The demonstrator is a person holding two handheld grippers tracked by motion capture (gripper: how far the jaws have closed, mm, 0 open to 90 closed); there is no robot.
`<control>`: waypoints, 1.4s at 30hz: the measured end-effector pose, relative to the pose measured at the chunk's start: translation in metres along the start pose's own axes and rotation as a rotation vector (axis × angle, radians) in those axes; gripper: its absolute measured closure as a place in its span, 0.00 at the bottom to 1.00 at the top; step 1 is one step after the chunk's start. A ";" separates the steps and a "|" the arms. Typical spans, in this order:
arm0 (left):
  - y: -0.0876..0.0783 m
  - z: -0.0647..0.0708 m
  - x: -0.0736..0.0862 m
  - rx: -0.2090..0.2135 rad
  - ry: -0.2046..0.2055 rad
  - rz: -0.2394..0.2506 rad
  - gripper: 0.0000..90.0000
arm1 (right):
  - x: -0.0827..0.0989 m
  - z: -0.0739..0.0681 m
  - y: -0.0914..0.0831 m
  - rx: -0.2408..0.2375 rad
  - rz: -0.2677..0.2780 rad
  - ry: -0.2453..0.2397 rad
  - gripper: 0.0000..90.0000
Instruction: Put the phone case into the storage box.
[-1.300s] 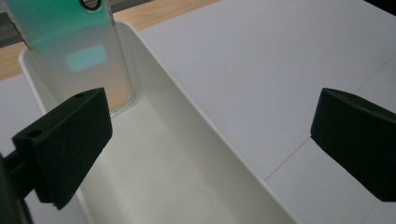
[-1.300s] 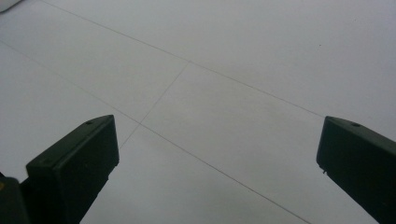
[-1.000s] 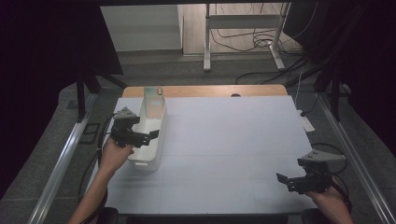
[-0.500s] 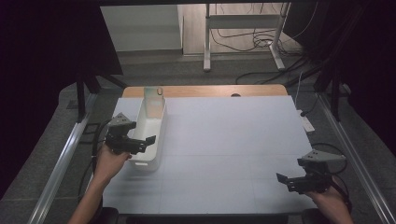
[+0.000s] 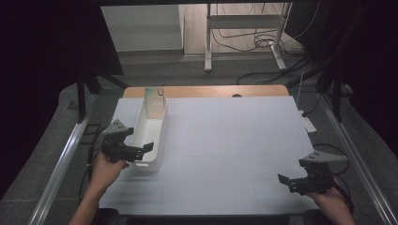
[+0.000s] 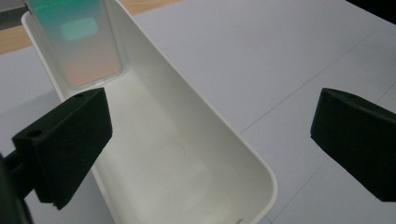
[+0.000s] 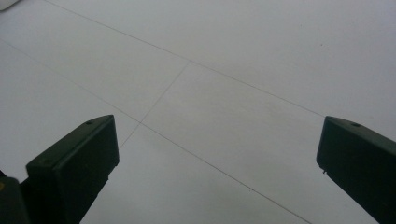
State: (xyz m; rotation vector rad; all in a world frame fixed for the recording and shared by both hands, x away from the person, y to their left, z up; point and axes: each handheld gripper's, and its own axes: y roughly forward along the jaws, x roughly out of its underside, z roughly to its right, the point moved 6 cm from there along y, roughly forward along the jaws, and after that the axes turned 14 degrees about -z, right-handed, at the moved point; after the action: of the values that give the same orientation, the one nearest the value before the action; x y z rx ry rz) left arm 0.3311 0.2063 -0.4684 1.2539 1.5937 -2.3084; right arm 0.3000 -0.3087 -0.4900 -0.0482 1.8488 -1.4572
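- Where the worktop point(image 5: 225, 140) is seen from the high view, a pale sheet marked with thin grid lines is spread over it, and a strip of bare wood is left showing along its far edge.
- A long white tray point(image 5: 151, 136) is set lengthwise near the left edge of the worktop, its rounded near end toward the person.
- At the far end of the tray a translucent cup point(image 5: 154, 99), tinted green at the top and pinkish lower down, is stood upright inside it; in the left gripper view the cup point(image 6: 79, 42) is seen against the tray's end wall.
- The rest of the tray's point(image 6: 187, 154) floor is seen bare in the left gripper view, and nothing is placed between the jaws and the tray.
- Cables and a metal stand are seen on the floor beyond the worktop, well apart from the work.
- The left hand-held gripper point(image 5: 141, 151) is held just beside the tray's near end, its jaws spread wide; the tray's right wall and rim are framed between them, and whether they are touched cannot be told.
- The right hand-held gripper point(image 5: 287, 182) is held near the front right corner of the worktop, well apart from the tray, jaws spread wide over bare sheet, with nothing gripped.
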 end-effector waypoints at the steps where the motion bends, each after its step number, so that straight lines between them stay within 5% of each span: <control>1: -0.001 0.000 0.002 -0.001 -0.002 -0.001 0.00 | 0.000 0.000 0.000 0.000 0.000 0.000 0.00; 42: -0.034 0.005 0.065 -0.058 -0.074 -0.004 0.00 | 0.000 -0.001 0.000 0.008 -0.005 -0.003 0.00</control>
State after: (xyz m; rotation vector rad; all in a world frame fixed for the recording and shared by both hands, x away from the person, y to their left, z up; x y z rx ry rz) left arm 0.2692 0.2421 -0.4841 1.1404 1.6288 -2.2649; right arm 0.2996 -0.3081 -0.4902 -0.0511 1.8416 -1.4677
